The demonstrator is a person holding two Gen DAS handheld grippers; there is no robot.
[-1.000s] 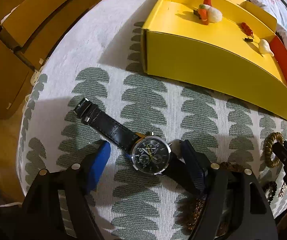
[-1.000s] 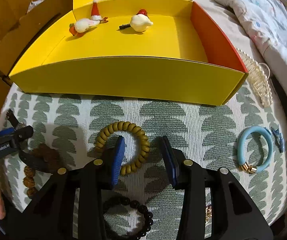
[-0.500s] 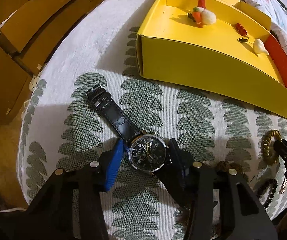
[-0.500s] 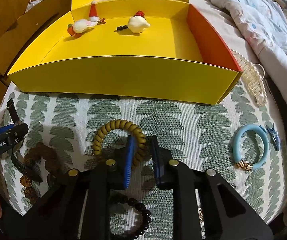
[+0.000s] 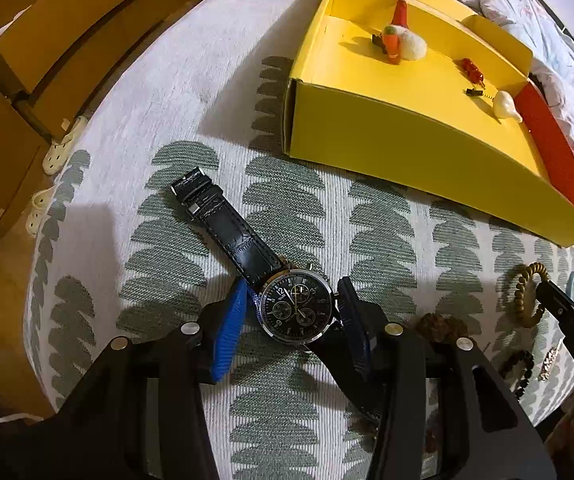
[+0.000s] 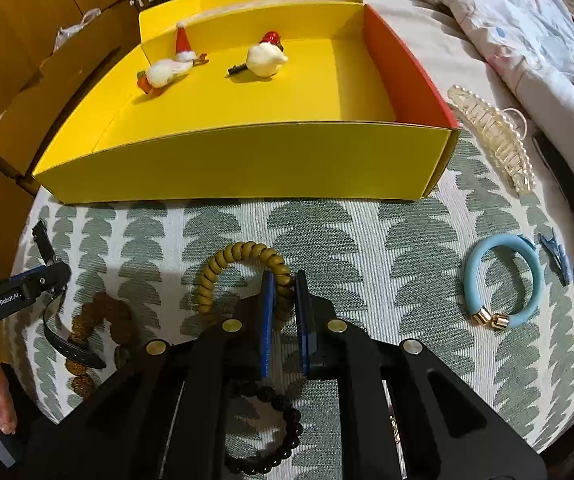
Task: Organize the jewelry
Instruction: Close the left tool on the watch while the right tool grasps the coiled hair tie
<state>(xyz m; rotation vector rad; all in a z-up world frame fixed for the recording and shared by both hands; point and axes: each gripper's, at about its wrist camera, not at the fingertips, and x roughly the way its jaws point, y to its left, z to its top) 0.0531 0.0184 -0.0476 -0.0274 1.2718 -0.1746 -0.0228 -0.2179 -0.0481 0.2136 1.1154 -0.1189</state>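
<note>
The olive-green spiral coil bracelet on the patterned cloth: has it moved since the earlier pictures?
Yes. The olive-green spiral coil bracelet is squeezed narrower and tilted up off the green leaf-patterned cloth, in the shut right hand-held gripper.

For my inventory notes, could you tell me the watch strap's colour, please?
Black, clearest in the left wrist view: watch strap.

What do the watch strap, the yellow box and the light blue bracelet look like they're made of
The watch strap looks like black leather or an imitation, with a glossy embossed grain and stitched edges. The yellow box looks like matte card: thin flat walls with folded corners. The light blue bracelet looks like smooth matte rubber or silicone tube, though it could be plastic, ending in shiny gold-coloured metal caps.
</note>
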